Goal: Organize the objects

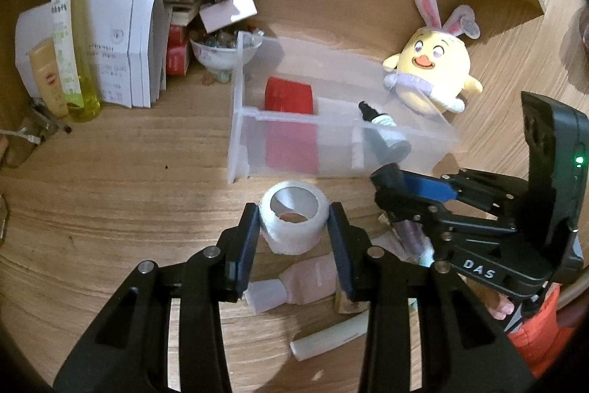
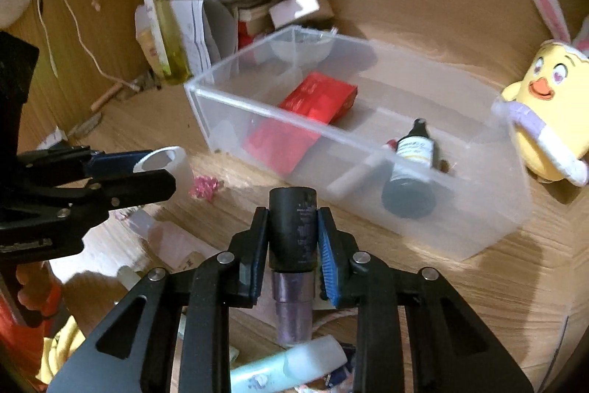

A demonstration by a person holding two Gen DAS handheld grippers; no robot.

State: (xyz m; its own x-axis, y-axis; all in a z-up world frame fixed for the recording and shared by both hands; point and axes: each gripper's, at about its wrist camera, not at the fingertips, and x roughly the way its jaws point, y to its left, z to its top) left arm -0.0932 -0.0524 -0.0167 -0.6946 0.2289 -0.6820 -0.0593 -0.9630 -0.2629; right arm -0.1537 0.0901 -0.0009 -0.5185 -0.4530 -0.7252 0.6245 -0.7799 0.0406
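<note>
Clear plastic bin (image 2: 489, 227) with red box (image 2: 318, 102) and dark dropper bottle (image 2: 414, 150) inside

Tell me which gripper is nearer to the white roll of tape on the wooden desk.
Left. The left gripper has the white roll of tape between its fingers. The right gripper is beside it, shut on a dark cylindrical tube.

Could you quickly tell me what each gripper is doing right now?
Left gripper: closed on the white tape roll.
Right gripper: closed on the dark-capped purple tube.
</note>
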